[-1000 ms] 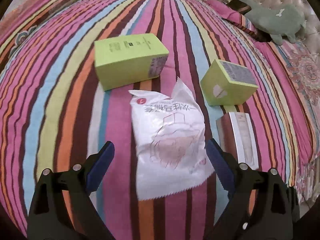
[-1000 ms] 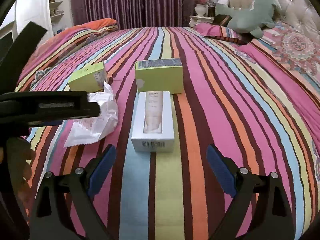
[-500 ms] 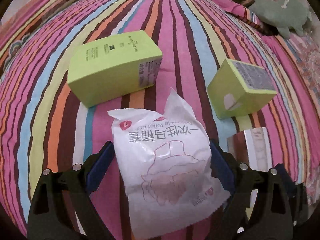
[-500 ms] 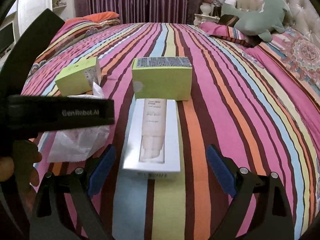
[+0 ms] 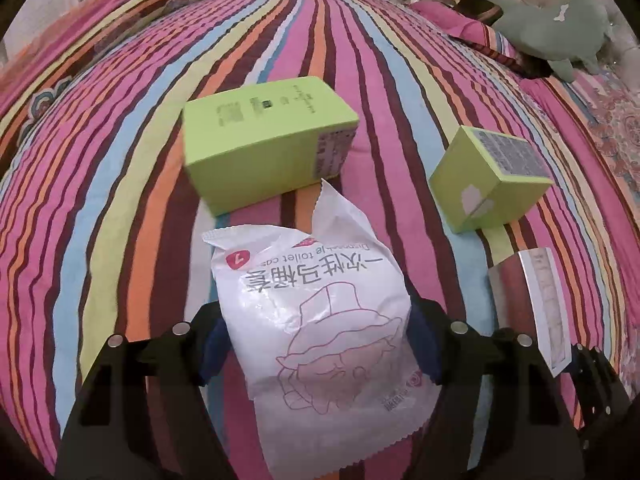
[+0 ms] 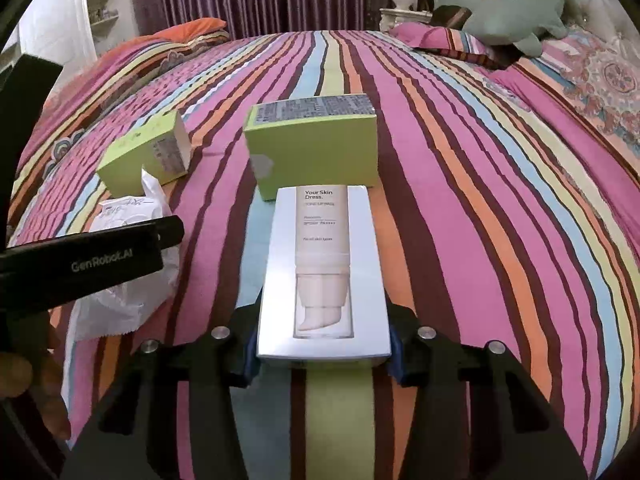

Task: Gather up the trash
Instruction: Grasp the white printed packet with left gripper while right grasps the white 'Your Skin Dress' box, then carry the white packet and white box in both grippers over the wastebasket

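— Both of your grippers have come forward since a second ago: the white wrapper [image 5: 320,320] now lies between the left gripper [image 5: 320,350] fingers, and the white carton [image 6: 324,276] sits between the right gripper [image 6: 320,354] fingers.

— Are they gripping yet?

— The right fingers look closed against the carton's near end, blue pads touching both sides. The left fingers have narrowed to the wrapper's edges, pads touching the film, so you appear to be pinching it, though how firmly I cannot tell.

— What could go wrong?

— The wrapper is thin, crinkled film lying on a soft bed [image 5: 120,200]. If you pinch only its edges, it may buckle and slip out as you lift. The carton is held just at one end; its long far part could sag or swing and knock the small green box [image 6: 316,148] touching it. The wrapper's torn tip also reaches the large green box [image 5: 264,152] and could drag on it. Your two grippers sit close side by side, so lifting together risks a bump.
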{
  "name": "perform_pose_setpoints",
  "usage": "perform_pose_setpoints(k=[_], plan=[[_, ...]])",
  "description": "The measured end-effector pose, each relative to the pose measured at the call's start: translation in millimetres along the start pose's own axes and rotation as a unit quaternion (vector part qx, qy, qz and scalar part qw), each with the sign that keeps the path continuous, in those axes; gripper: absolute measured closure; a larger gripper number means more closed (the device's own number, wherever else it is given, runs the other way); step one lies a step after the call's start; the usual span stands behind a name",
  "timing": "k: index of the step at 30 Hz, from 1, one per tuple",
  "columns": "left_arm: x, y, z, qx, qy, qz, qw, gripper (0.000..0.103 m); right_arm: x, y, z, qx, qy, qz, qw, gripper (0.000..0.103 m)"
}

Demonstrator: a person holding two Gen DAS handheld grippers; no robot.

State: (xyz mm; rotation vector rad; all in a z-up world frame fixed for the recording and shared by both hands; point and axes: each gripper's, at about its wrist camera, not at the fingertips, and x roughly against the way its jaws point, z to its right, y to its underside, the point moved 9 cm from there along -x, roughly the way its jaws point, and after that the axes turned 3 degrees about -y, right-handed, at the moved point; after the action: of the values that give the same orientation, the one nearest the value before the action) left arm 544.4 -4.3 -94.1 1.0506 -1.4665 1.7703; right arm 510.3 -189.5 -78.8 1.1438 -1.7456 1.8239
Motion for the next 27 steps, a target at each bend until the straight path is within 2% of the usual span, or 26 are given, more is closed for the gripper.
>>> perform_pose_setpoints(k=[13,27], plan=[[61,53,-36,-0.010,-0.002,0.018,0.9998,0.031,50,23,-20,-0.010,-0.002,0.007,1.000,0.057],[143,137,-79,-0.037,-0.016,0.043,0.9983,0.031,115,83,-56,-0.020,-0.034,0.005,0.999,0.057]])
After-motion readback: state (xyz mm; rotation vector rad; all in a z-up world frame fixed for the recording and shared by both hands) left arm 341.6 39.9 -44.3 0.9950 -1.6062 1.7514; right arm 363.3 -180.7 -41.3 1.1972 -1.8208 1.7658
